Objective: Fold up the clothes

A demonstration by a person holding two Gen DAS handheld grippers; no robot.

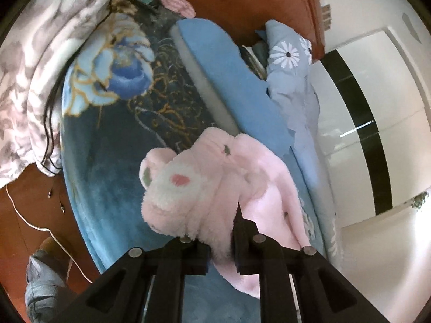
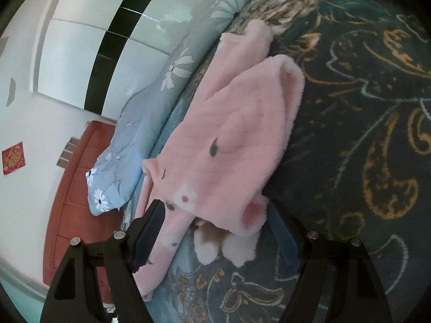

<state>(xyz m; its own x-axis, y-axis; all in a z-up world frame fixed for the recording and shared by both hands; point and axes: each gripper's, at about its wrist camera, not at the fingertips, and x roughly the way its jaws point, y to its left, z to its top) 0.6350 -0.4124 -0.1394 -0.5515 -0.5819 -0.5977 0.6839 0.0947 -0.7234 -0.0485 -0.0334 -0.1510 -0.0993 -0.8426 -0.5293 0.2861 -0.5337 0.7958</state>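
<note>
The left gripper [image 1: 221, 238] enters from 6 o'clock, jaws pinched on the fluffy pink fleece garment [image 1: 215, 183] lying bunched on the dark blue floral blanket [image 1: 107, 145]; the right gripper [image 2: 215, 231] hangs low over the garment's [image 2: 231, 134] near end, jaws spread wide astride it.

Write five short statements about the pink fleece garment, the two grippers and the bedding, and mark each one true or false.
1. The left gripper is shut on the fluffy pink fleece garment. True.
2. The right gripper is clamped shut on a sleeve. False: its fingers stand wide apart, with the garment's edge between them.
3. The garment lies on a dark blue plush blanket with gold and blue floral pattern. True.
4. The garment is plain pink with no markings. False: it carries white patches and small dark marks.
5. The light blue daisy-print pillow lies on top of the garment. False: it sits apart.
</note>
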